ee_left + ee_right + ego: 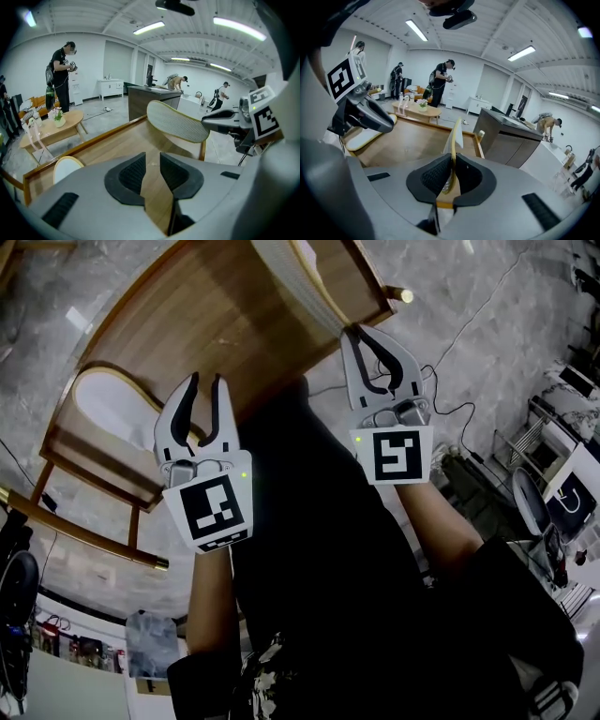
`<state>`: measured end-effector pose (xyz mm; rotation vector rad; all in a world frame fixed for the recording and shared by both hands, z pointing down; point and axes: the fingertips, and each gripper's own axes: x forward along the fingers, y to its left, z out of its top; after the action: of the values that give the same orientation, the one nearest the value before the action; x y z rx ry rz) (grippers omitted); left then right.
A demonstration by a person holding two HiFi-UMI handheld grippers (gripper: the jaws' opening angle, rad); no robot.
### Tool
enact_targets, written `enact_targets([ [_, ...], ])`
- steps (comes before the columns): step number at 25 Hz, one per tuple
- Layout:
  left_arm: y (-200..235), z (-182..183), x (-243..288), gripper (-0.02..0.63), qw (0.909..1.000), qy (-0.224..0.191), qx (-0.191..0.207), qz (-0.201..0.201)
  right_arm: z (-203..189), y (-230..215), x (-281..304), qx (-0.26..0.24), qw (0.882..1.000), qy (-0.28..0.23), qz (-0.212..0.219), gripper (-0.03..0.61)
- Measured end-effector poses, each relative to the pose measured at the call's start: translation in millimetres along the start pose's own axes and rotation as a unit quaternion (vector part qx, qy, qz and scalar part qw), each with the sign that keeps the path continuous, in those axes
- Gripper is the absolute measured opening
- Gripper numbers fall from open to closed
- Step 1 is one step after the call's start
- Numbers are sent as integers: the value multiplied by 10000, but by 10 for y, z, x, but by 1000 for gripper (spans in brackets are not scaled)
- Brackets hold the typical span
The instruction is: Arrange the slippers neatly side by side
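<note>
**A:** Head view first: pinching the raised slipper [286,273] by its rim with the right gripper [359,332], above the table [187,315] near its far right corner.

**B:** Down left, flat on the wood, the resting slipper [108,404], just beside the left gripper [207,385]: barely parted, gripping nothing.

**A:** Left gripper view: only bare wood through that narrow gap. Raised slipper [178,122] ahead and right, sole showing, lying crosswise; resting slipper [65,168] low left.

**B:** Right gripper view: clenched on the rim, raised slipper [454,136] up on edge. Resting slipper [363,137] well off left, beyond the left gripper [386,123]. Probably calls for carrying leftward, then laying parallel.
</note>
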<state>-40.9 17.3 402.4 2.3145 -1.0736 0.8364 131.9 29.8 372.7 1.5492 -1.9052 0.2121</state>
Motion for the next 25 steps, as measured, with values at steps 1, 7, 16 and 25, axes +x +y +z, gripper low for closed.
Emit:
enact_targets([
  [1,11,2,-9,91,10000,-13,-15,9,21,28,1,-43,10000,-7,30,23],
  [7,87,-3,-87,90,9998,-72,-133,90,76,212,3,-72,9995,30,301,20],
  [16,203,-101,-201,90,9991,-89,-306,271,155,659,17,-108,9962,-27,862,17],
  [25,322,-244,-372,87,9969,-112,-519,582,132,906,69,-99,9917,-25,1284,17],
])
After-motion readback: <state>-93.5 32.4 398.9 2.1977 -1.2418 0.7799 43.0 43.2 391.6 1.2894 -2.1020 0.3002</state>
